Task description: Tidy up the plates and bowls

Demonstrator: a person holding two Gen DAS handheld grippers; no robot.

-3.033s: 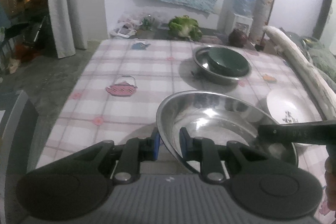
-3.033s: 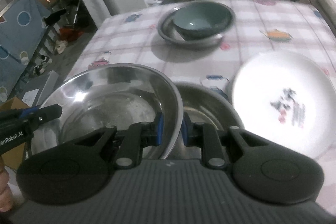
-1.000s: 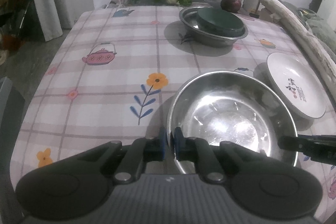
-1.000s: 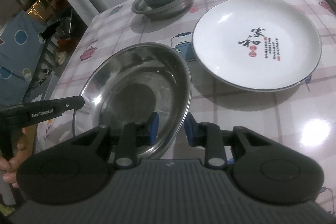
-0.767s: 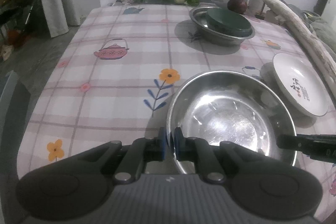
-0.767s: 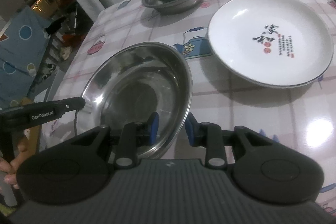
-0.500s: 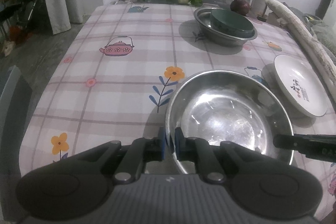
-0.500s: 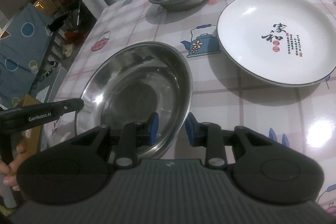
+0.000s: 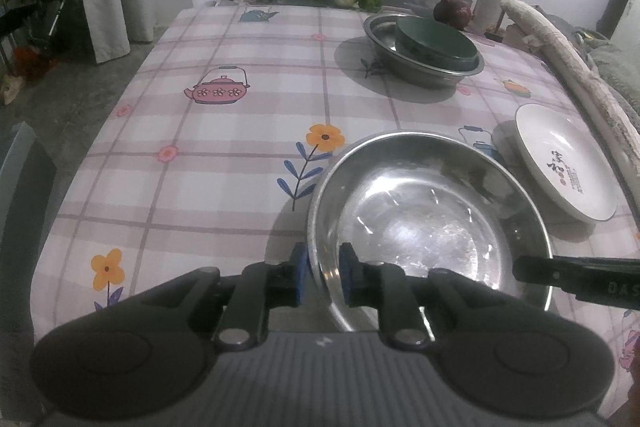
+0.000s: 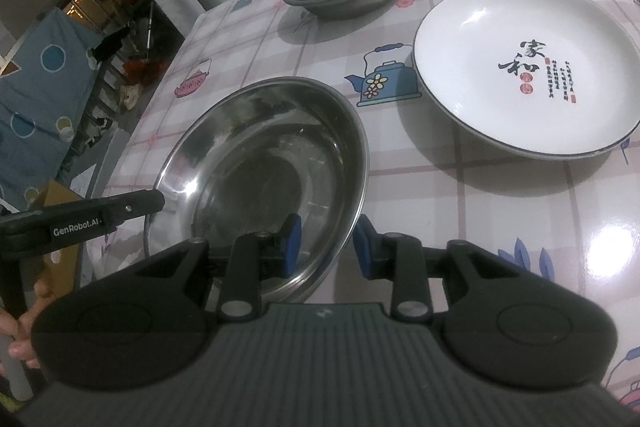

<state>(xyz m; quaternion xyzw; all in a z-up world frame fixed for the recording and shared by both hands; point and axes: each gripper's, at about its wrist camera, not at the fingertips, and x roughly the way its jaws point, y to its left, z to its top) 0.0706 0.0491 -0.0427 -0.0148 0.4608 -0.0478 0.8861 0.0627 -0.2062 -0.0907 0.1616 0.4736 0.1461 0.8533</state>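
Our left gripper point(image 9: 323, 279) has just opened its jaws; our right gripper point(image 10: 327, 246) stays open; the wide shiny steel basin point(image 9: 430, 227) now rests released on the table point(image 9: 224, 147).

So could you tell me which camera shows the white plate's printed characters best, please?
The right wrist view: the white plate faces the camera almost whole, its lettering crisp. The left wrist view shows it foreshortened at the right edge, lettering small.
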